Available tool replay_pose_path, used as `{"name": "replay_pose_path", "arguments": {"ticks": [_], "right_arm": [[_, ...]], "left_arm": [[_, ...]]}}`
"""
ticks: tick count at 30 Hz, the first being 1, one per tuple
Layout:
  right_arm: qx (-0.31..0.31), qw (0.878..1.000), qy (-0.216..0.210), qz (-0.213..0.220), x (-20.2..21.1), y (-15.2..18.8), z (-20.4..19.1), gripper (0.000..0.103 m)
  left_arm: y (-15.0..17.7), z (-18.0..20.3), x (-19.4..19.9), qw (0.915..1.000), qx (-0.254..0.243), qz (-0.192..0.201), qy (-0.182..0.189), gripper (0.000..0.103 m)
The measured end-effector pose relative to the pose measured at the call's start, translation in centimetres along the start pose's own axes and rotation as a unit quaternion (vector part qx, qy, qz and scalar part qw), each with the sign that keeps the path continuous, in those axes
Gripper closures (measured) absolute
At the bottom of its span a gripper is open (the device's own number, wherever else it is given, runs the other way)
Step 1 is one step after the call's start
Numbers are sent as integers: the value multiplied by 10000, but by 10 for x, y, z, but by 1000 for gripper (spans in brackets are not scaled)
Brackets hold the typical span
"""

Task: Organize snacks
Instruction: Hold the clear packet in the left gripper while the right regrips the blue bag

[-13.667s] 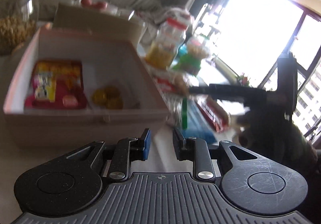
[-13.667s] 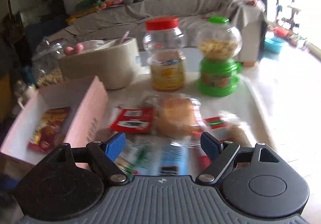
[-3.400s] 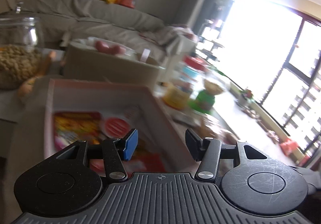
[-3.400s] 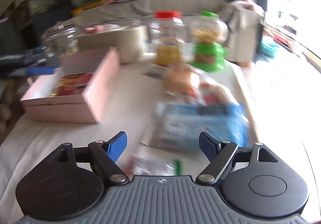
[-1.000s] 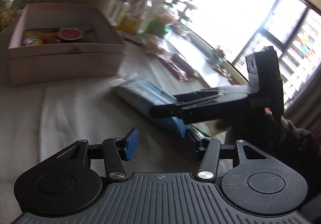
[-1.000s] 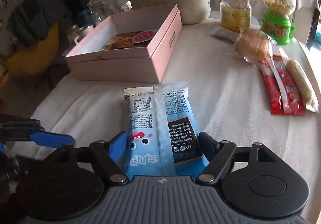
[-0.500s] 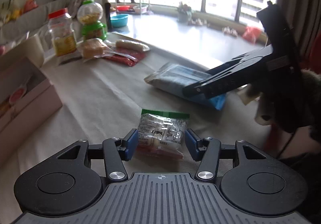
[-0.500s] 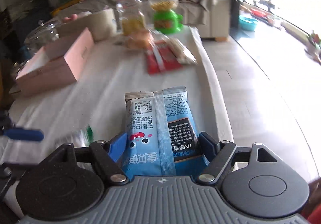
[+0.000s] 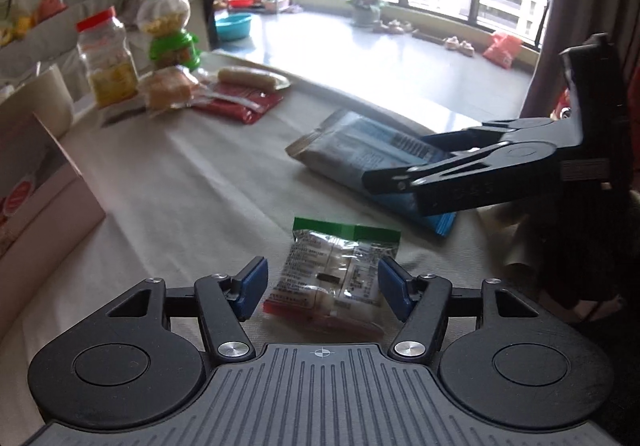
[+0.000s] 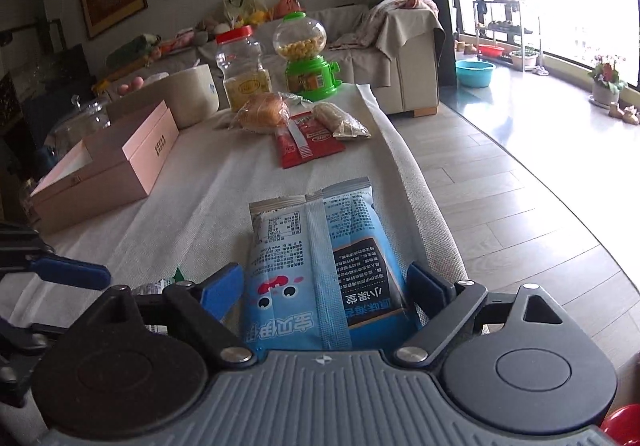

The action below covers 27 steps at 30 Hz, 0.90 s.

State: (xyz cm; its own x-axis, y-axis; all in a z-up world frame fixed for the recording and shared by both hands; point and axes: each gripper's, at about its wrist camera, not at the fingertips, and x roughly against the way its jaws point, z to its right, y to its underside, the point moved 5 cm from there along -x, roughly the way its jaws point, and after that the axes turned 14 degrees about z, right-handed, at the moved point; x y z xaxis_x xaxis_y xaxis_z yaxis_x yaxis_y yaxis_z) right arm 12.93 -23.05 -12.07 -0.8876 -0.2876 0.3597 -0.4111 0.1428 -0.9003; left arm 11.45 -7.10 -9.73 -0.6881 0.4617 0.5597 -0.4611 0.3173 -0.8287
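My right gripper point(image 10: 325, 286) is shut on a blue snack bag point(image 10: 320, 258) and holds it over the table's near right edge; the bag point(image 9: 360, 154) and right gripper also show in the left wrist view. My left gripper point(image 9: 320, 284) is open, its blue pads on either side of a small clear packet with a green top point(image 9: 336, 270) lying on the cloth. The pink box point(image 10: 104, 166) stands open at the left.
At the far end lie a bun in wrap point(image 10: 262, 112), red sachets point(image 10: 310, 140) and a roll packet point(image 10: 338, 120). Behind them stand a red-lidded jar point(image 10: 240, 64), a green candy dispenser point(image 10: 306, 56) and a beige tub point(image 10: 188, 94). The table edge drops to the floor on the right.
The left gripper has swung from the box to the small packet and now straddles it. The right gripper closed on the blue bag and has carried it toward the near right edge.
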Motion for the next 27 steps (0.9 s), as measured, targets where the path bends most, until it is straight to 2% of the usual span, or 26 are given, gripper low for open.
{"name": "replay_pose_path", "arguments": {"ticks": [5,10,12,15,18,21,25,27], "right_arm": [[-99,9999,-45,32,0,0,1,13],[-73,10000,-62,18,0,1,-1,12],[-50,10000,-65,5,0,1,-1,12],[23,10000,-74,-37,-1,1,-3,10],[130,9997,-144,-138,-4,1,-6,4],[24,9995,-222,-211,-4,0,-5,2],[-308,9986,-218,-377,-5,-5,0,0],[-158,9987,-210,-442,-5,-4,-3,0]], "left_arm": [[4,0,-22,9995,228,-119,173,32],[4,-2,-23,9994,342,-59,88,36],[4,-10,-19,9992,391,-42,-106,37],[8,-32,-10,9968,467,22,-646,37],[17,-58,1,9907,930,55,-993,37],[25,-71,13,9858,1339,181,-997,37],[30,-69,19,9837,1454,345,-996,37],[30,-68,19,9817,1544,381,-1049,37]]}}
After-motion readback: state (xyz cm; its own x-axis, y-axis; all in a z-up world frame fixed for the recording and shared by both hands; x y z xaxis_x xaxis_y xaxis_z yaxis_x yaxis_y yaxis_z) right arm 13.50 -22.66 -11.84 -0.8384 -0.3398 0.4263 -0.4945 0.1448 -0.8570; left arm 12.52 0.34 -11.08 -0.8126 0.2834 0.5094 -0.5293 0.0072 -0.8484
